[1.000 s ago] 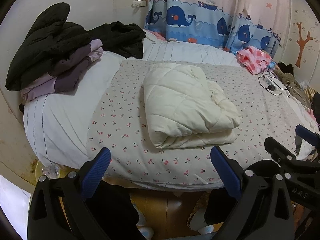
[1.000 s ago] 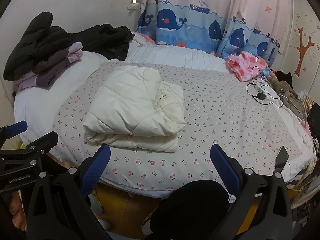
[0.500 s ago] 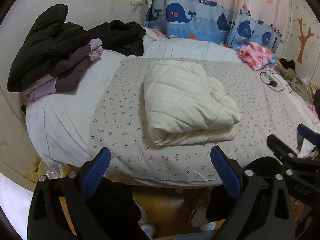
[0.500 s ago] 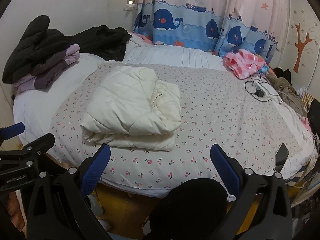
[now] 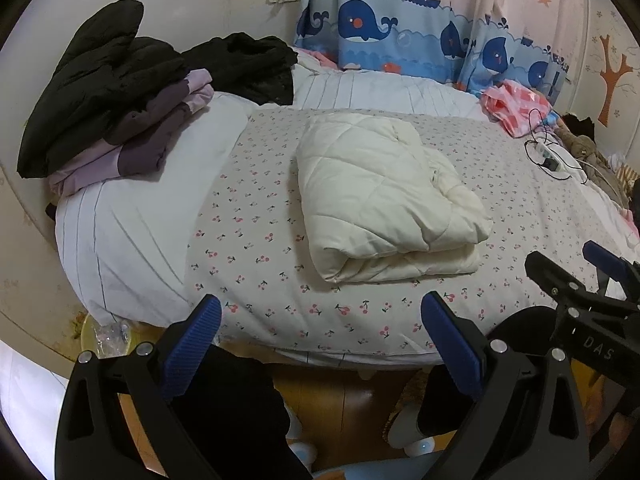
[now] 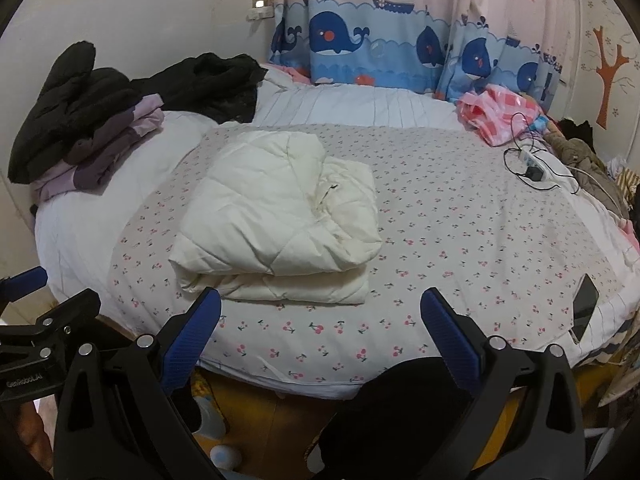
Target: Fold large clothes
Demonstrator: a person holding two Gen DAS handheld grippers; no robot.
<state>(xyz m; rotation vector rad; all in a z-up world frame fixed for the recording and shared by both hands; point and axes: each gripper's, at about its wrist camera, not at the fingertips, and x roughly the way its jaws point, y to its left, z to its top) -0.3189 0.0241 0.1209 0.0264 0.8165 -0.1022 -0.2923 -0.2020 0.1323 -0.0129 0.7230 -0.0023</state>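
A cream quilted coat (image 5: 380, 196) (image 6: 280, 216) lies folded into a thick bundle on the cherry-print sheet of the bed (image 5: 256, 248) (image 6: 460, 240). My left gripper (image 5: 320, 344) hangs open in front of the bed's near edge, short of the bundle, with nothing between its blue pads. My right gripper (image 6: 320, 340) is open too, held level with the bed edge just below the bundle. The right gripper's side shows at the far right of the left wrist view, and the left gripper's side at the far left of the right wrist view.
A stack of black and purple folded clothes (image 5: 108, 112) (image 6: 84, 132) sits at the bed's left end, with a loose black garment (image 5: 248, 64) behind. A pink checked cloth (image 6: 496, 112) and a power strip with cables (image 6: 532, 168) lie at the right. A phone (image 6: 584, 304) rests near the right edge.
Both grippers have stayed open and shifted only slightly; the views tilt a little and the bundle sits a bit closer in frame. The coat itself has not moved.
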